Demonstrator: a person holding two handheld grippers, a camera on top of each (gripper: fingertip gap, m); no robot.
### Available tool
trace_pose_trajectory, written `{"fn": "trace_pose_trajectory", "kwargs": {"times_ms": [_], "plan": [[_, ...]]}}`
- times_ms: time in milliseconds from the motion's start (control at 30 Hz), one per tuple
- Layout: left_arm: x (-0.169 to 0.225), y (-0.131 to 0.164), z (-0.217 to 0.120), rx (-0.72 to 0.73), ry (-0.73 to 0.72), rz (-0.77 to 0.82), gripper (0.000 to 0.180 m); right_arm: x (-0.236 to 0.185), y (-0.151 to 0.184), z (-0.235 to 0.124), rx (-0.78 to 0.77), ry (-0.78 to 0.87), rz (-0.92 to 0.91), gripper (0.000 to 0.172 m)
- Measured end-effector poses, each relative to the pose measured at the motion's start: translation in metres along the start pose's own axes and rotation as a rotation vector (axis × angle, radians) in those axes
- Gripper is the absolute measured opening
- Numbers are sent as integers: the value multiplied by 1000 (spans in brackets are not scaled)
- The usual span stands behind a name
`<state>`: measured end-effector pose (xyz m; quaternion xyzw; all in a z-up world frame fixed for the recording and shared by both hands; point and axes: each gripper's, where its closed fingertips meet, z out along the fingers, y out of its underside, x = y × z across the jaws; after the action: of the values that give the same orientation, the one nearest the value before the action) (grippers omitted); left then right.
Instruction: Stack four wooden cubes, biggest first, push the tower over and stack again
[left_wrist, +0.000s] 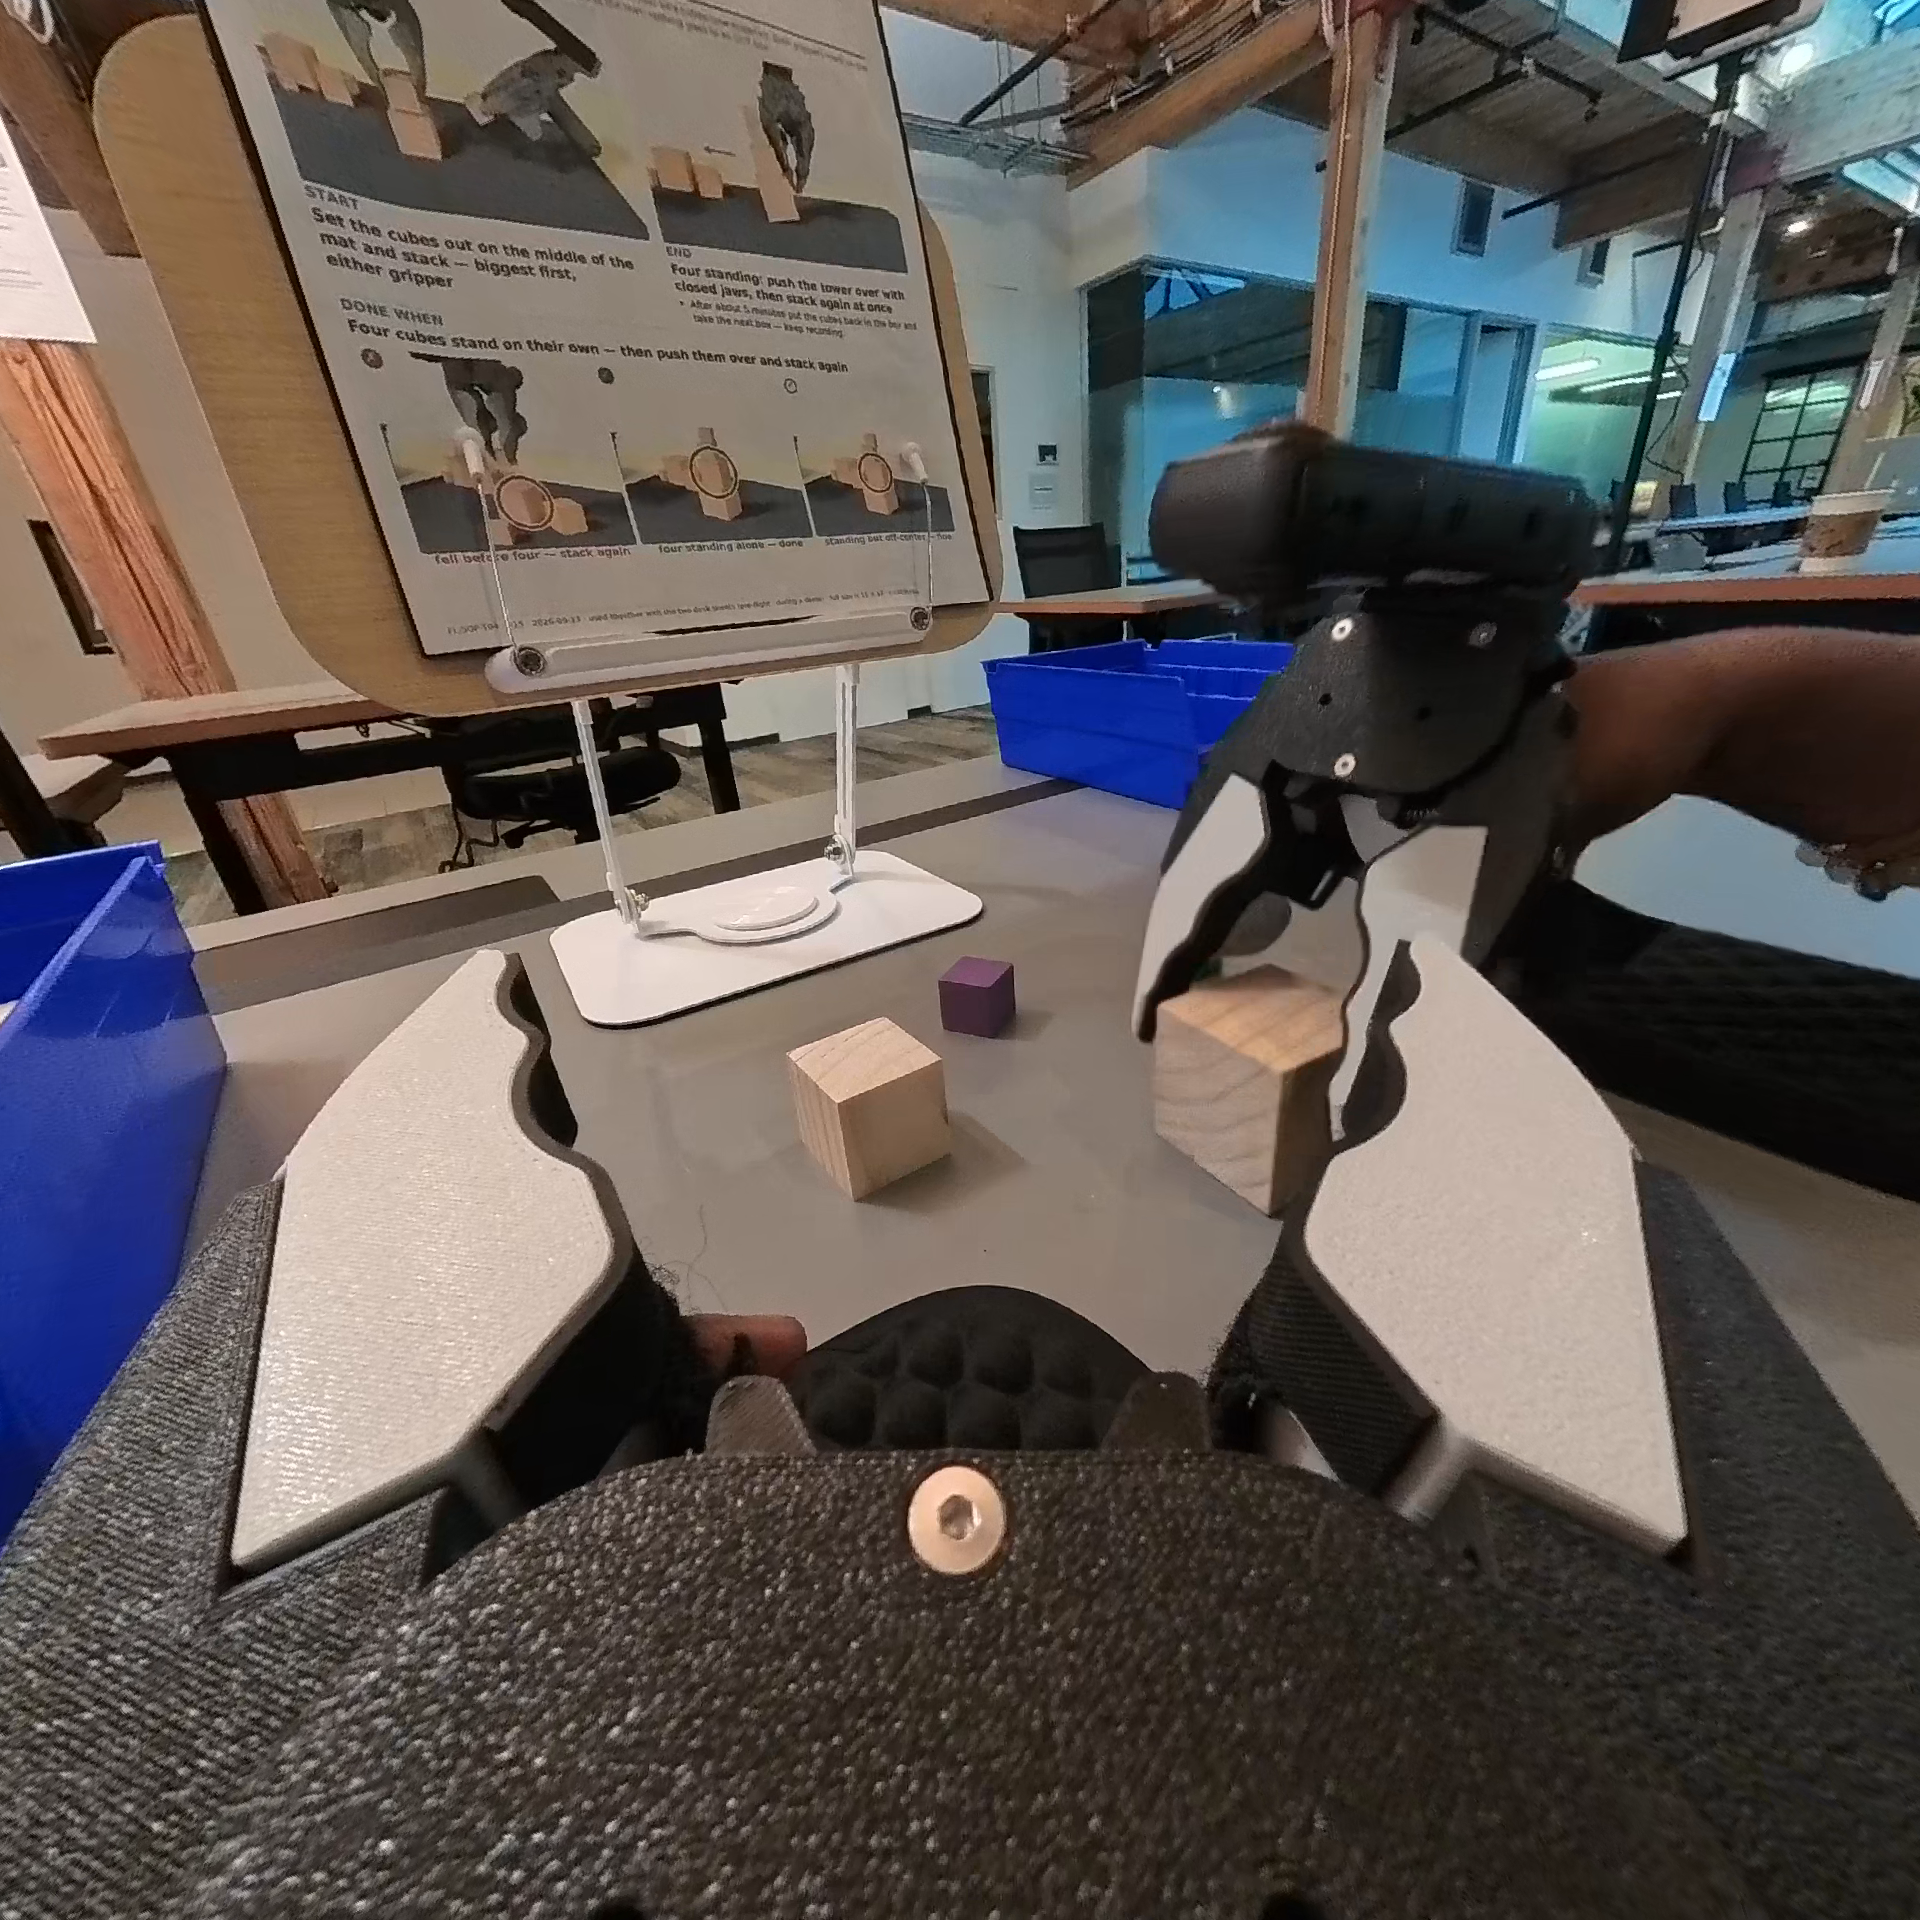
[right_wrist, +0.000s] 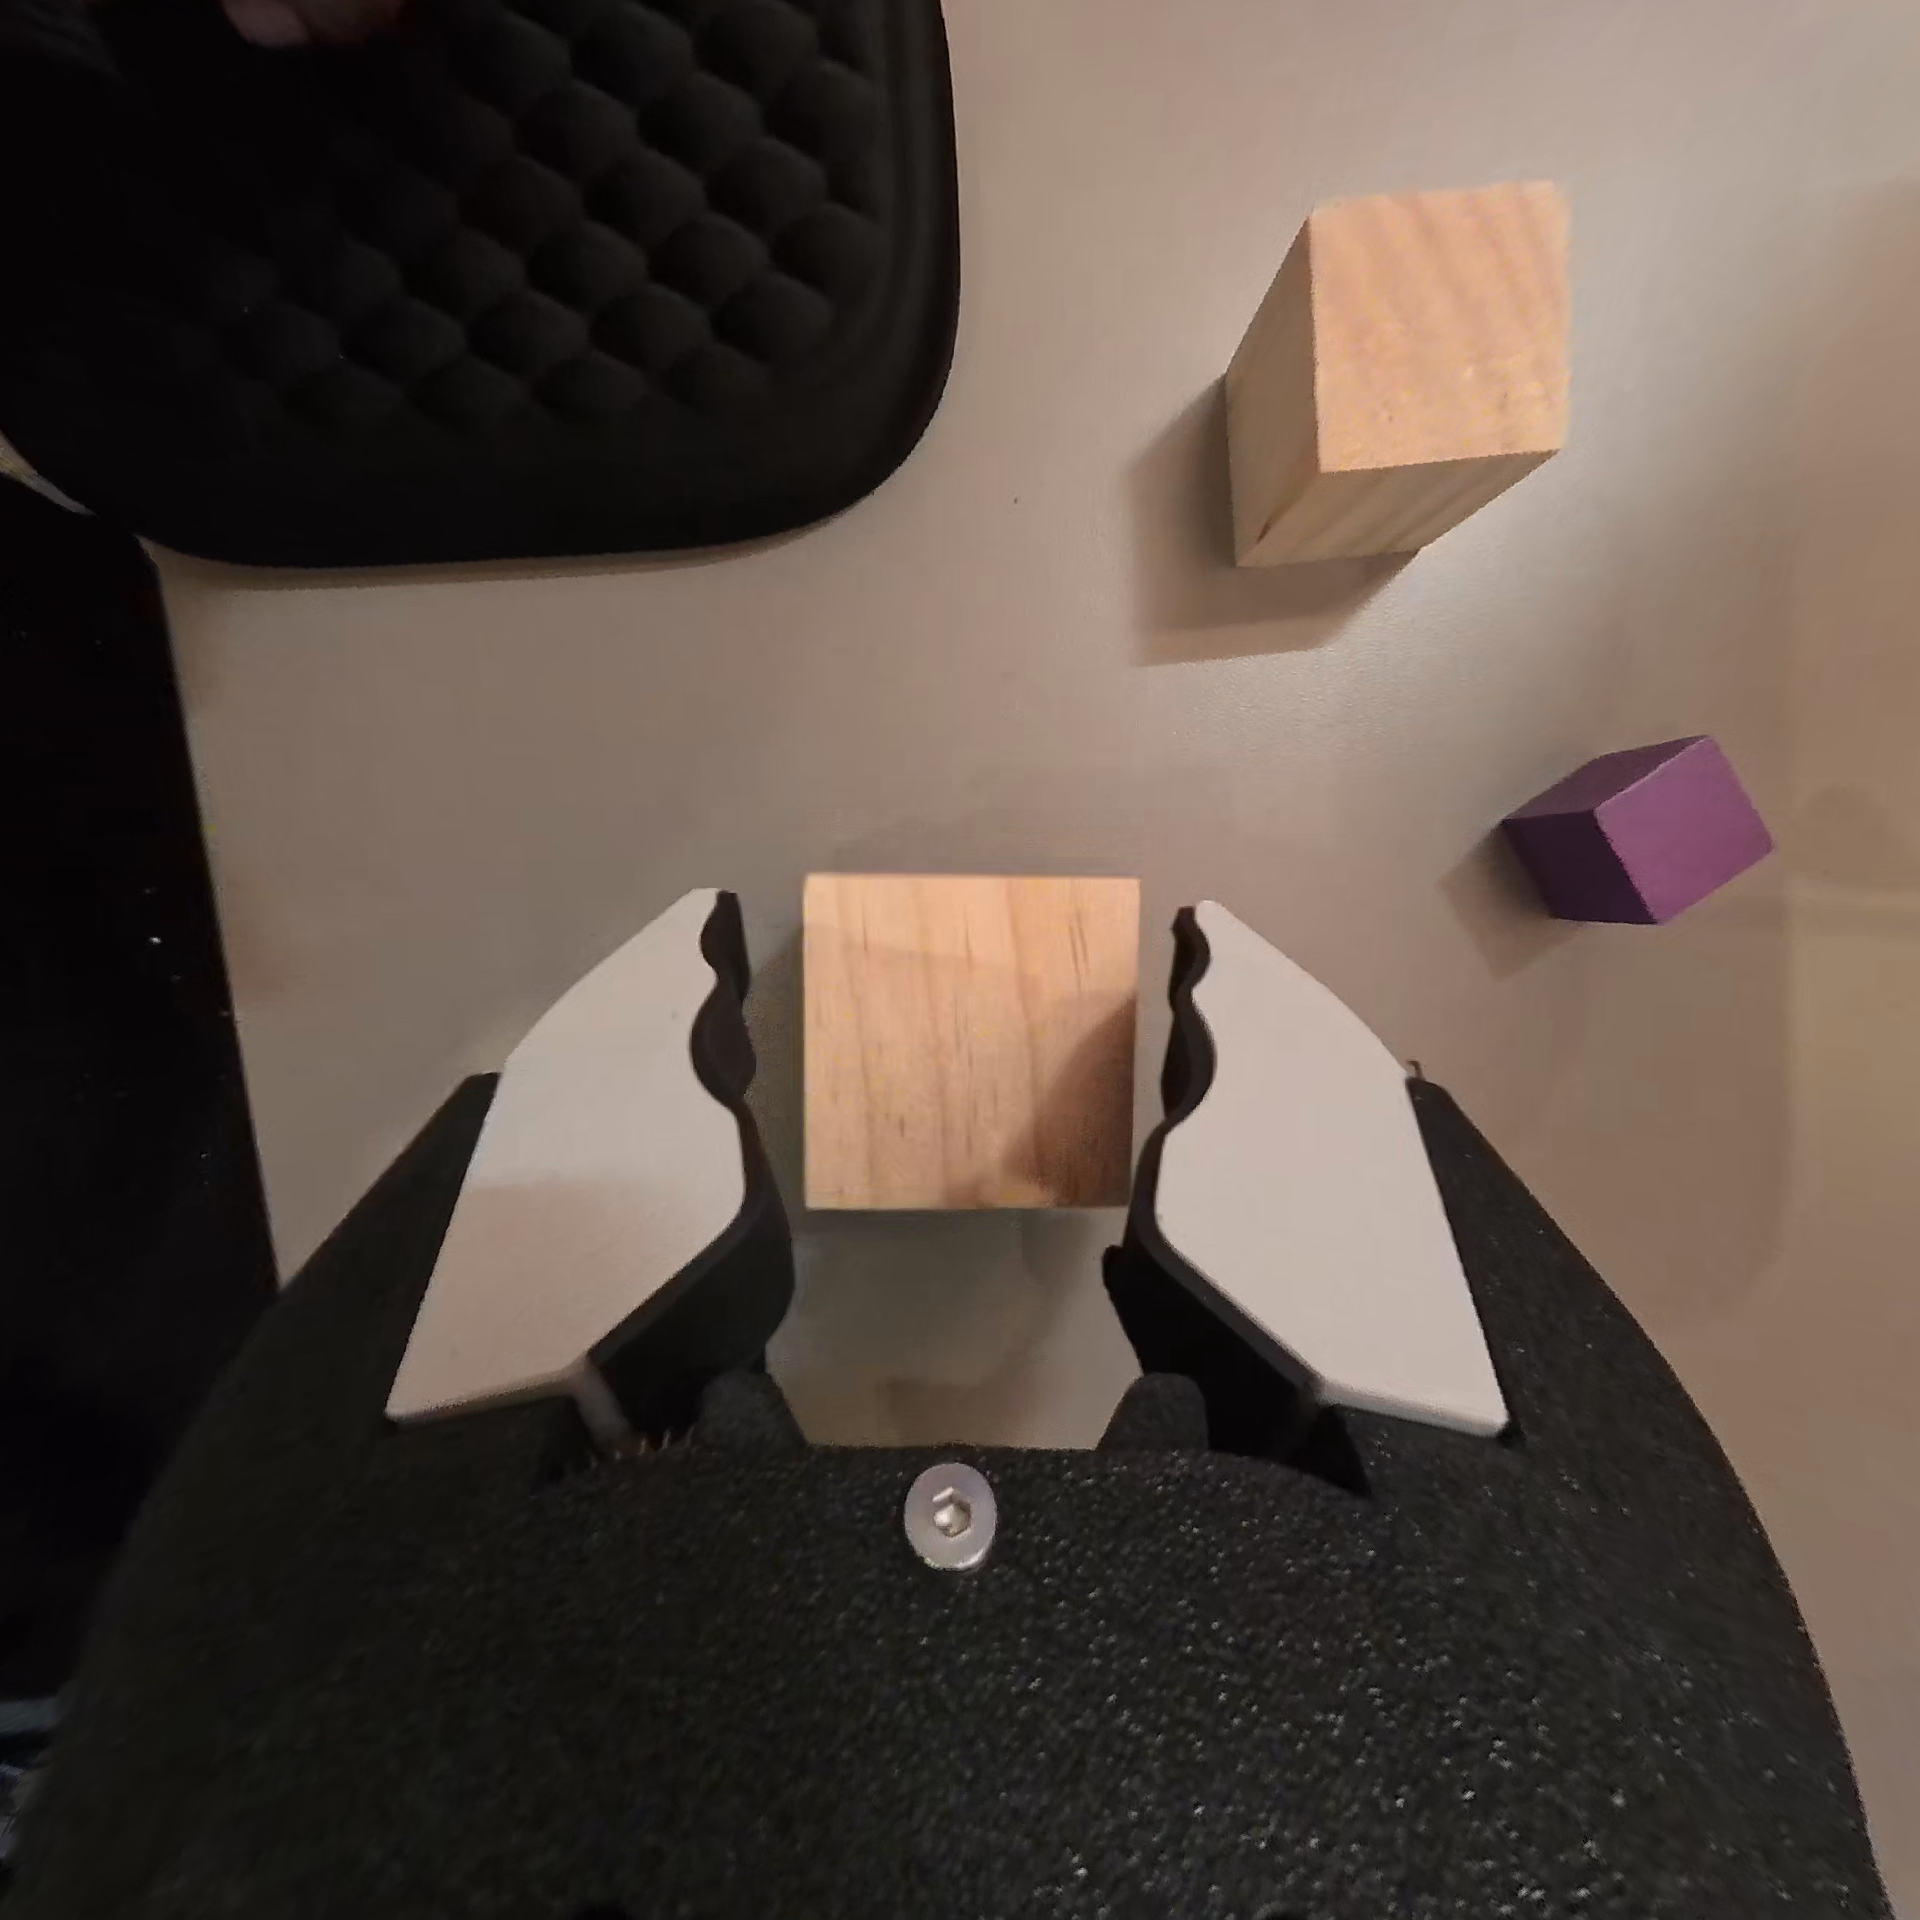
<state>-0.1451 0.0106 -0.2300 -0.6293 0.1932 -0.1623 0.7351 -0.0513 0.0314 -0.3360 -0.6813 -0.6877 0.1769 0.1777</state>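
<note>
- The right tool (right_wrist: 961, 1029) points down over a large wooden cube (right_wrist: 966, 1039) on the grey table (right_wrist: 623, 727); its fingers stand either side of the cube with a sliver of gap at each pad, so nothing is gripped.
- The left tool (left_wrist: 956, 1039) hangs wide open and bare above the table.
- A smaller wooden cube (left_wrist: 868, 1101) sits nearest the left tool, a purple cube (left_wrist: 977, 995) just behind it.
- A white document stand (left_wrist: 769, 935) and blue bins (left_wrist: 1122, 717) lie beyond.

Two pale wooden cubes (right_wrist: 966, 1039), purple cube (right_wrist: 1652, 831), blue bins (left_wrist: 1122, 707)
</note>
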Motion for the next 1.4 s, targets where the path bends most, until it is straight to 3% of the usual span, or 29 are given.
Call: {"fn": "trace_pose_trajectory", "kwargs": {"times_ms": [233,467,800,1400], "plan": [[0,0,0,-1,0,1,144,11,-18,-31,20,35,8,87],[0,0,0,-1,1,2,144,36,-63,-46,41,70,-9,87],[0,0,0,0,6,-5,144,61,-105,-5,-51,17,-30,88],[0,0,-1,2,7,-10,144,65,-101,64,-218,-36,-59,92]]}}
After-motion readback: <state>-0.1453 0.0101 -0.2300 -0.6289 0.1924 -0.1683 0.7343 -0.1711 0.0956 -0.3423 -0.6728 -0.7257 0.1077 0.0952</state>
